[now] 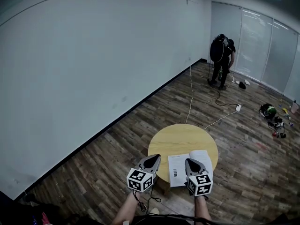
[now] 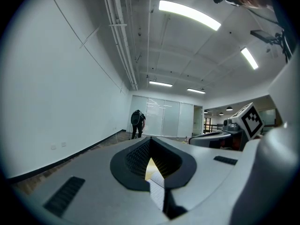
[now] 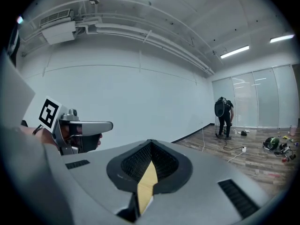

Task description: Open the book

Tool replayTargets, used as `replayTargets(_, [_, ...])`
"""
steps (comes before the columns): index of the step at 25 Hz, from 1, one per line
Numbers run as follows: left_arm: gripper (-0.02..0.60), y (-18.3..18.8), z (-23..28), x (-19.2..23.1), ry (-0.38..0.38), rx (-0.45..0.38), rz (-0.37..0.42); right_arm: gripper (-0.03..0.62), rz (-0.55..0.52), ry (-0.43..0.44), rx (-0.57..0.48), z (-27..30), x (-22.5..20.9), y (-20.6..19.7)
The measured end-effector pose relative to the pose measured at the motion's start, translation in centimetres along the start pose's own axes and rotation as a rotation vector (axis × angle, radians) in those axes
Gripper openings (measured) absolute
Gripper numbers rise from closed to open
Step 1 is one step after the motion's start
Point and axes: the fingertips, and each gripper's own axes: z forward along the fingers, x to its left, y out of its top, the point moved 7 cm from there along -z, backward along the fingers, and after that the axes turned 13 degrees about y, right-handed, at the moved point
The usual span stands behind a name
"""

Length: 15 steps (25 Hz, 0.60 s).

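Observation:
An open book with white pages lies on the near part of a round yellow table. Both grippers hover side by side above the table's near edge, pointing away from me. My left gripper is shut and holds nothing, just left of the book. The right gripper is shut and empty too, over the book's middle. In the left gripper view a slit between the pads shows a white page. The right gripper view shows only yellow tabletop there.
A person with a backpack stands far back by glass partitions. A white cable runs along the wood floor to a power strip. Loose gear lies at the right. A long pale wall bounds the left.

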Motion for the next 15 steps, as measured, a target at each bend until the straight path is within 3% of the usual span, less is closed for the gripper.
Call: replayTargets(15, [-0.005, 0.0, 0.25, 0.08, -0.01, 0.009, 0.011, 0.002, -0.003, 0.028, -0.031, 0.31, 0.65, 0.99])
